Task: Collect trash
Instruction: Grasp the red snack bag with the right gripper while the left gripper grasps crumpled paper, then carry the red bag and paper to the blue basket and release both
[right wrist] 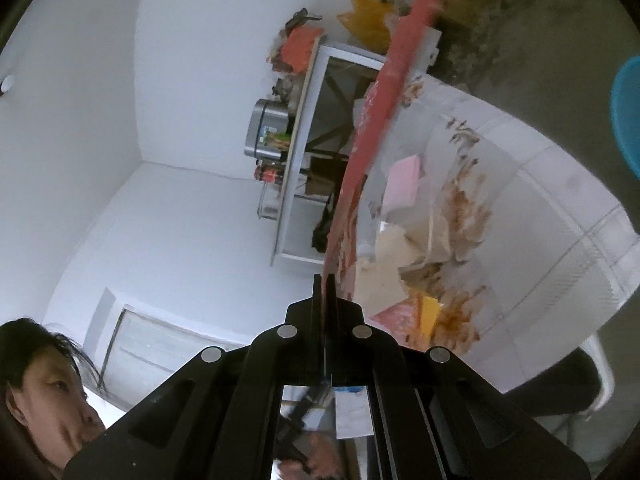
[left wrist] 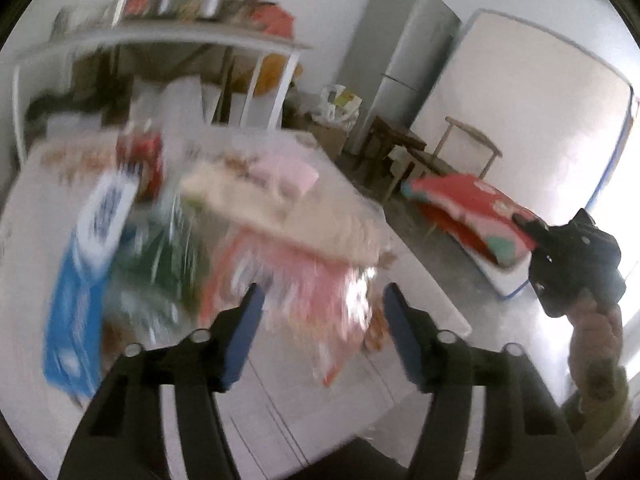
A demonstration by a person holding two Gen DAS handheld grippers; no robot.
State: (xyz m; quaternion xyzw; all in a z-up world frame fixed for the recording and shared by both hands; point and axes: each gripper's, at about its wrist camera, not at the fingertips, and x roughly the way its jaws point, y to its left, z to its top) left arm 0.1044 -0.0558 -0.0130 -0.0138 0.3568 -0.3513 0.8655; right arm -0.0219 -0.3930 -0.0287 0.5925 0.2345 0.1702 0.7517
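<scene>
My left gripper (left wrist: pixel 324 300) is open and empty above a white table (left wrist: pixel 280 400). Trash lies blurred on the table in front of it: a red-pink wrapper (left wrist: pixel 280 284), a beige paper piece (left wrist: pixel 288 212), a green packet (left wrist: pixel 160 264) and a blue-white package (left wrist: pixel 84 280). My right gripper (right wrist: pixel 325 280) is shut on a thin red sheet (right wrist: pixel 384 100), seen edge-on and reaching away from the jaws. The right wrist view is rolled sideways. It shows the table (right wrist: pixel 560 240) with paper scraps (right wrist: pixel 400 248) and brown crumbs (right wrist: pixel 464 208). The right gripper also shows in the left wrist view (left wrist: pixel 576 264), held up at the right.
A white shelf (left wrist: pixel 168 44) loaded with goods stands behind the table. A grey fridge (left wrist: pixel 396 64), wooden stools (left wrist: pixel 400 148) and a red cushion (left wrist: pixel 468 208) on the floor are to the right. A blue bin (right wrist: pixel 628 116) is at the right wrist view's edge.
</scene>
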